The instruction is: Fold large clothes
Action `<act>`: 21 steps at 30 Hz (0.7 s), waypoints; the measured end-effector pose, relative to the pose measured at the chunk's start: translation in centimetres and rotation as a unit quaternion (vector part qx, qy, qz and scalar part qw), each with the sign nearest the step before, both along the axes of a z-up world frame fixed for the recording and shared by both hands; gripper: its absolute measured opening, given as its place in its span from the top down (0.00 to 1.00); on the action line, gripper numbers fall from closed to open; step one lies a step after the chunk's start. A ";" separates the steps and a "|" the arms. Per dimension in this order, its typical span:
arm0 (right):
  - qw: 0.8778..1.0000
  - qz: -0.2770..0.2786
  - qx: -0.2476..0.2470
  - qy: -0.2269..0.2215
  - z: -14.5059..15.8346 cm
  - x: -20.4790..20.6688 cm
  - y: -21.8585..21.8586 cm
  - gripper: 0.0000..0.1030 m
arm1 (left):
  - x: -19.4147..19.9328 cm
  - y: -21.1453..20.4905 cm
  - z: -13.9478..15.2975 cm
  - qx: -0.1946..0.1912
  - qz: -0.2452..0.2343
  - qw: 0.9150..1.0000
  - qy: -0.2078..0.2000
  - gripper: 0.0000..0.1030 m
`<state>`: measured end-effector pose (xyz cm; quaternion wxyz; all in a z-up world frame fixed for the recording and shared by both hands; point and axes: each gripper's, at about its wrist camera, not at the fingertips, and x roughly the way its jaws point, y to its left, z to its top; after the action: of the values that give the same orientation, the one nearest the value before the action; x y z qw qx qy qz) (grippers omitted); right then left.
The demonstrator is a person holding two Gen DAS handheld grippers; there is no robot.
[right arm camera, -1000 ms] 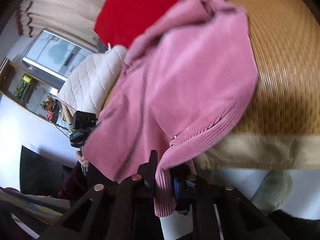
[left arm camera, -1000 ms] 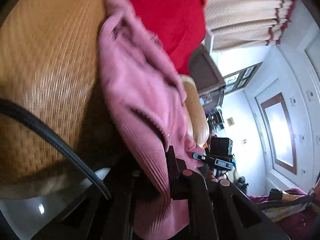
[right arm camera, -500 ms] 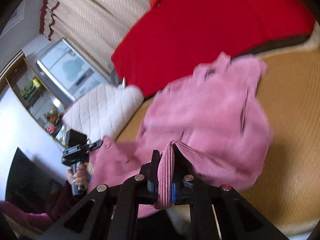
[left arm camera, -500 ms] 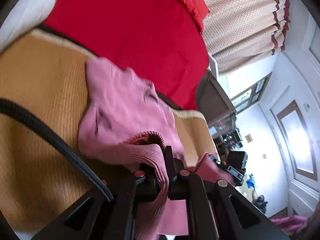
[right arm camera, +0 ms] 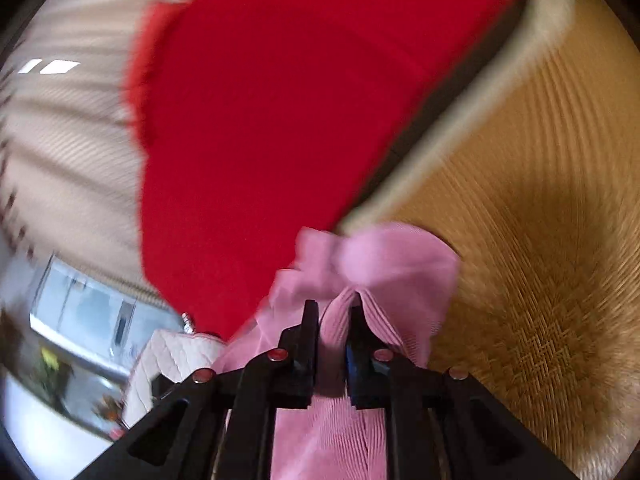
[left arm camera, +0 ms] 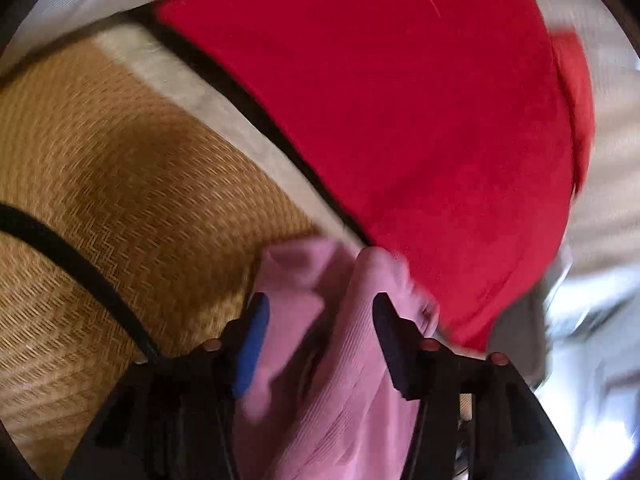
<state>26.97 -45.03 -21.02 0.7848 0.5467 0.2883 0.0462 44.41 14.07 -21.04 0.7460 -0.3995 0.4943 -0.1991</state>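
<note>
I hold a pink ribbed garment point(left arm camera: 320, 360) low over a woven straw mat point(left arm camera: 120, 168), near the mat's far edge. My left gripper point(left arm camera: 318, 332) is opening, its jaws spread wide with the cloth loose between them. My right gripper point(right arm camera: 334, 332) is opening too, though its narrow jaws still press a ribbed fold. To fold well, I judge both edges should land level and flat. A red blanket point(left arm camera: 400, 100) lies just beyond; a black cable point(left arm camera: 72, 260) crosses the mat.
</note>
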 end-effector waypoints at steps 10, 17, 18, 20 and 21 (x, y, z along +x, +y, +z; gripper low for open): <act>0.996 -0.016 -0.039 -0.084 3.9 -0.1 -0.6 0.08 | -8.4 -3.2 6.8 0.116 0.027 0.983 -0.140 0.24; 0.990 0.005 -0.117 -0.083 6.4 -3.1 1.3 0.21 | -11.6 -9.3 6.5 0.263 0.036 0.951 -0.159 0.24; 0.986 0.024 -0.146 -0.075 7.0 -3.0 2.8 0.25 | -11.3 -10.0 5.5 0.293 0.024 0.944 -0.148 0.24; 0.979 0.056 -0.185 -0.065 7.5 -2.9 5.2 0.32 | -10.4 -9.9 4.0 0.345 0.028 0.931 -0.117 0.24; 0.975 0.069 -0.204 -0.059 7.6 -2.7 6.6 0.33 | -10.1 -9.2 3.0 0.365 0.044 0.926 -0.090 0.24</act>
<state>24.26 -38.47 -13.40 0.8904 0.3498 0.2822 0.0724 34.36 4.88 -17.99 0.8897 -0.1009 0.4453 -0.0075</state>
